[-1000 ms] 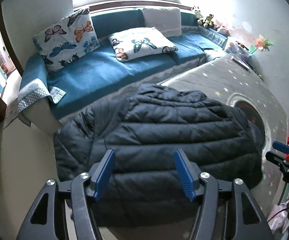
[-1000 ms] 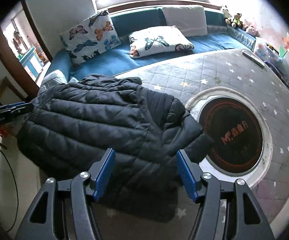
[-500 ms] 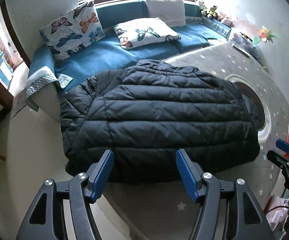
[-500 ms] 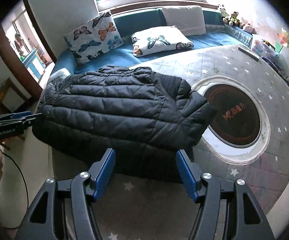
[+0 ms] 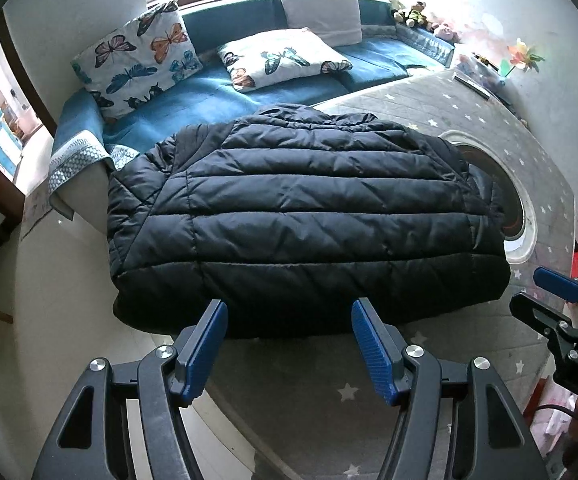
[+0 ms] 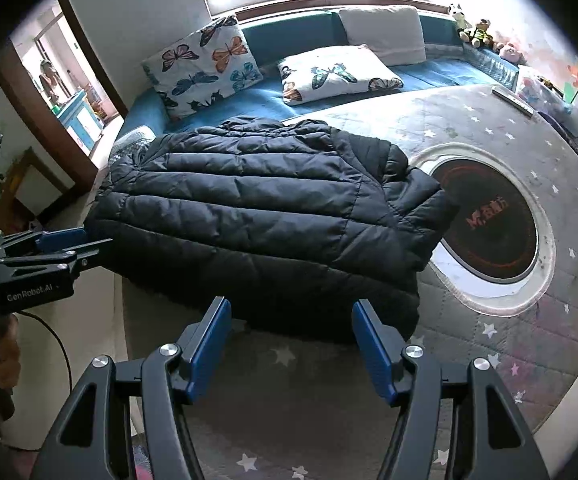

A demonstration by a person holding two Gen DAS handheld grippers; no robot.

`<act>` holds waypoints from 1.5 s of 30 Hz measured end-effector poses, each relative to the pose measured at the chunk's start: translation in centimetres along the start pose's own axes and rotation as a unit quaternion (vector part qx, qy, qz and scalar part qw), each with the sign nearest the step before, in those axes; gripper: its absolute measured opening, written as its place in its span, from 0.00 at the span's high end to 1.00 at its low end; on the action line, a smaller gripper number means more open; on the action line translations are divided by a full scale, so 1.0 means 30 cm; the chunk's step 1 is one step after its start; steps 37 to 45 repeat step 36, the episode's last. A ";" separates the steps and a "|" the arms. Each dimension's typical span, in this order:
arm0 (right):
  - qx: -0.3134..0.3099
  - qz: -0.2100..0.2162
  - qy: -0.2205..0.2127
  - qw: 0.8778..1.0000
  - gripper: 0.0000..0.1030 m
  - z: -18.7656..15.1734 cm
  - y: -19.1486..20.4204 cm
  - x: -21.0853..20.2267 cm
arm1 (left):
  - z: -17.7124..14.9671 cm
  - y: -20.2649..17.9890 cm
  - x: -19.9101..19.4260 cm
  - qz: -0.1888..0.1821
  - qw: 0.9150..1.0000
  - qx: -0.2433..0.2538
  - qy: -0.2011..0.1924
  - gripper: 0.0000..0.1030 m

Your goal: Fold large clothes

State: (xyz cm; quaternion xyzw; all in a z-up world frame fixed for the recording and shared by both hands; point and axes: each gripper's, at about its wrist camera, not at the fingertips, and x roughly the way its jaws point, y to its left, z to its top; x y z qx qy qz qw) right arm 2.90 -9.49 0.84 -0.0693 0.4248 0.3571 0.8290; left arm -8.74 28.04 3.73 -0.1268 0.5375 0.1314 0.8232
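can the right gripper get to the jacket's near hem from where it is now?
Probably yes. The right gripper is open and empty, and the jacket lies flat with its near hem just ahead of the fingers. Only bare grey star-print cover lies between them.

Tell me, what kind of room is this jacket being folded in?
Most likely a lived-in home sitting room or bedroom. A long blue cushioned bench under a window holds butterfly-print pillows, small stuffed toys sit in its far corner, and the black quilted puffer jacket lies on a grey star-patterned quilted cover.

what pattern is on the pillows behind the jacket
Colourful butterflies on white pillows, clearest in the right wrist view.
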 end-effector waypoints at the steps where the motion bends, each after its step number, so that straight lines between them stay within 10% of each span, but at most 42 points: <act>1: 0.000 -0.001 0.000 1.000 0.33 0.001 0.002 0.001 | -0.002 0.002 0.000 0.000 1.000 -0.001 0.001 0.34; 45: -0.005 0.009 0.013 1.000 0.33 -0.006 0.039 0.023 | -0.023 0.005 -0.014 0.016 1.000 -0.005 -0.013 0.34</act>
